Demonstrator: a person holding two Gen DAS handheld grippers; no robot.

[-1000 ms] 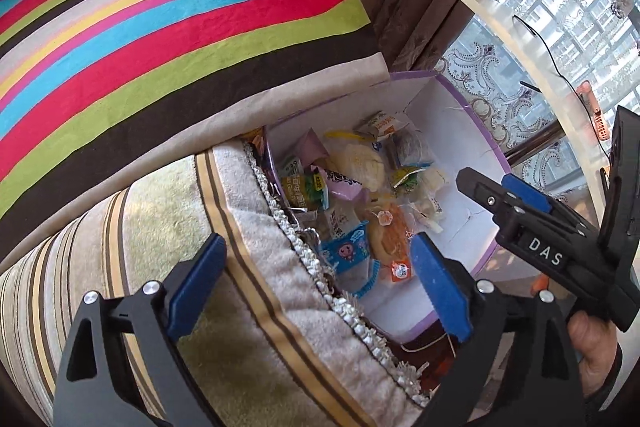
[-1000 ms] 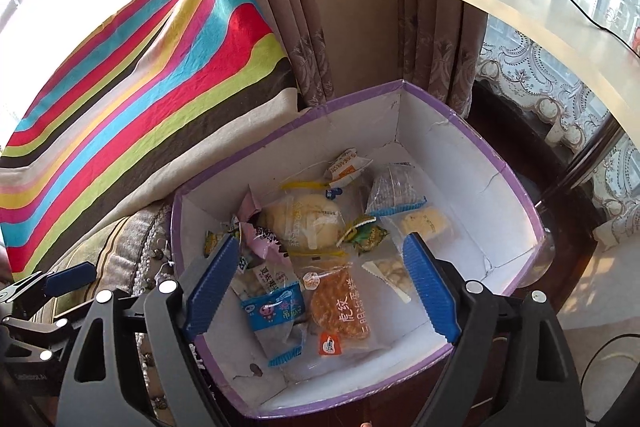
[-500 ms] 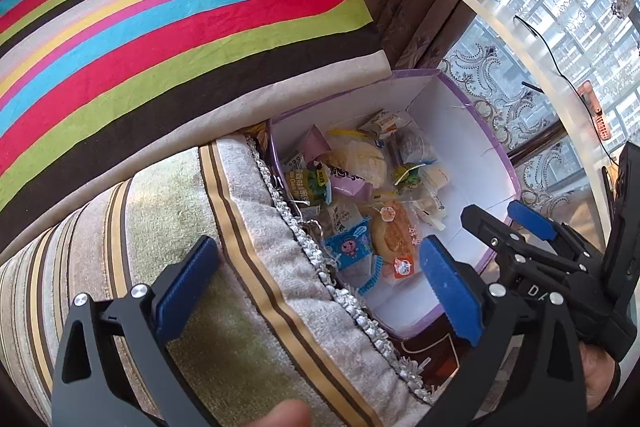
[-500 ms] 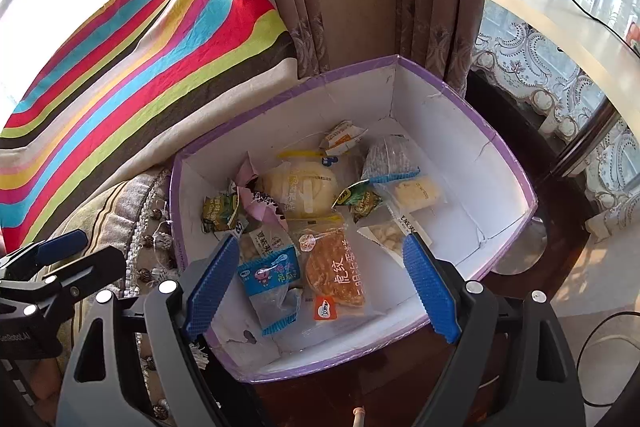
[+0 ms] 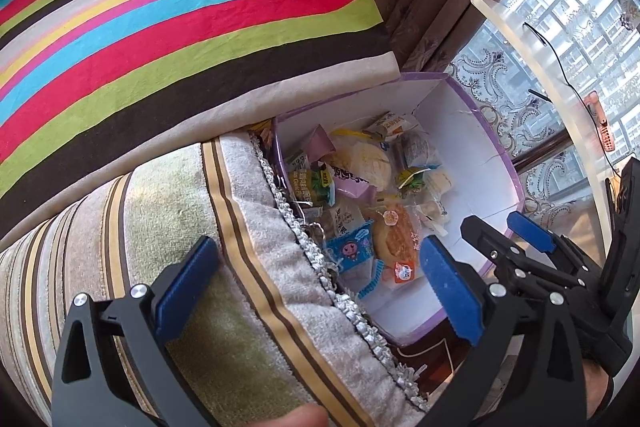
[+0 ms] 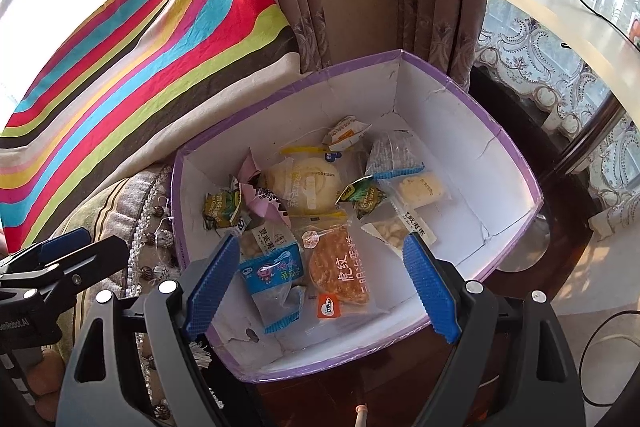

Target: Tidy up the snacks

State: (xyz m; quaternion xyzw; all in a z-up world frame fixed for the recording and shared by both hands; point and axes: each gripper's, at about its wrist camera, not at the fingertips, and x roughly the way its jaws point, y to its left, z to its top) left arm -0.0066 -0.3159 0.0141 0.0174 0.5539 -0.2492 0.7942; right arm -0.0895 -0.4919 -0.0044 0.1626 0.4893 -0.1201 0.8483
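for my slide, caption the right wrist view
Open right claw above a purple-rimmed box of wrapped snacks.

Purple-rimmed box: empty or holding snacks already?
Holding snacks. The box has about a dozen wrapped packets across its floor, among them a round bun and a blue packet; the floor's right side is bare.

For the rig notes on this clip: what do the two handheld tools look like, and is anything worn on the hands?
Both tools are black plastic frames with silver rivets and two long fingers faced with ribbed blue pads. The left tool and right tool match. White lettering marks the body of each where it shows in the other's view. A dark band or cuff sits at the wrist behind the right tool; no sleeve is clearly visible.
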